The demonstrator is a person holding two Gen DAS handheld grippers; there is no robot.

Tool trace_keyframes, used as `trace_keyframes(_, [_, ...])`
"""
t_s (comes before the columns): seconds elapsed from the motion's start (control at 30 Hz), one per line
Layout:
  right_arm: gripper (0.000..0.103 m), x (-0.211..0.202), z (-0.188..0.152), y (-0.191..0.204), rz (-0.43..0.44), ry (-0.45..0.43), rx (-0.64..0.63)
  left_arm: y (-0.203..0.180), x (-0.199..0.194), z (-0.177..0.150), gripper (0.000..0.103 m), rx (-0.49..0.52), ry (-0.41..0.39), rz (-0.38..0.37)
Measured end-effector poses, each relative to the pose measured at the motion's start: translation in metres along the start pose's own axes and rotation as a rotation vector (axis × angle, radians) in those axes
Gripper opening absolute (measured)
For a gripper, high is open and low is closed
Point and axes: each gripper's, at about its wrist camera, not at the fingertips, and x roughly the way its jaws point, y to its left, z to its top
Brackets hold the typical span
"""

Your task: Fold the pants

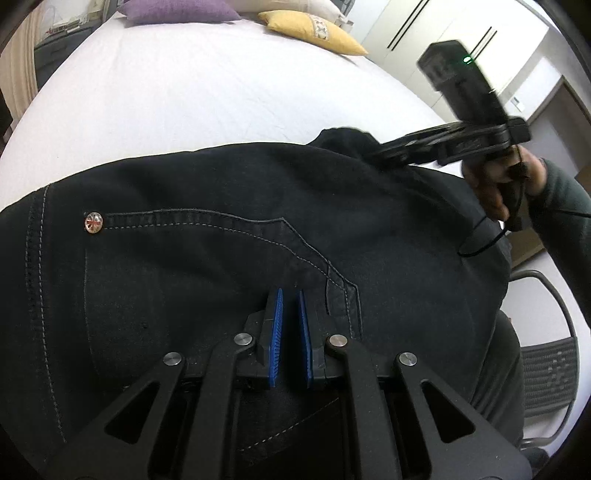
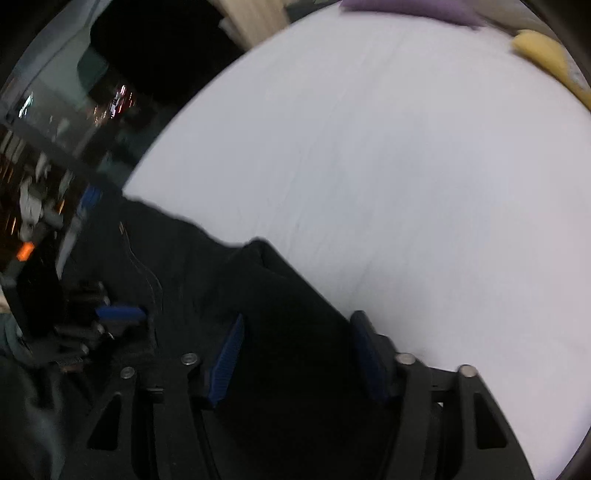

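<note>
Black pants (image 1: 207, 236) lie on the white bed (image 1: 207, 99), the waist with a metal button (image 1: 93, 222) at the left. My left gripper (image 1: 290, 295) rests on them near the pocket seam, its blue pads close together with a narrow gap and no cloth between them. My right gripper (image 1: 376, 151) reaches in from the right over the pants' far edge. In the right wrist view, which is blurred, it (image 2: 299, 325) is open wide above the dark pants (image 2: 280, 295). The left gripper (image 2: 122, 314) shows at the left there.
A purple pillow (image 1: 181, 11) and a yellow pillow (image 1: 314, 31) lie at the bed's far end. A grey chair (image 1: 546, 369) stands at the right bed edge. White wardrobes (image 1: 461, 40) stand behind. Dark cluttered furniture (image 2: 55, 147) is beyond the bed's left side.
</note>
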Motion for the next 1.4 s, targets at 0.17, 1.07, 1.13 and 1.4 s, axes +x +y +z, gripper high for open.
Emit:
trace_keyframes(0.17, [0.003, -0.007, 0.006, -0.012, -0.033, -0.091, 0.041, 0.001, 0.001, -0.004, 0.009, 0.004, -0.021, 0.000])
trace_keyframes(1.07, [0.036, -0.096, -0.147, -0.037, 0.089, -0.690, 0.675, -0.030, 0.002, -0.020, 0.010, 0.069, -0.071, 0.097])
trace_keyframes(1.13, [0.058, -0.091, -0.173, -0.013, 0.197, -0.673, 0.607, -0.032, 0.003, -0.021, 0.010, 0.073, -0.071, 0.105])
trace_keyframes(1.4, [0.000, -0.101, -0.301, -0.110, -0.014, -0.753, 0.966, -0.047, 0.006, -0.023, 0.010, 0.099, -0.060, 0.145])
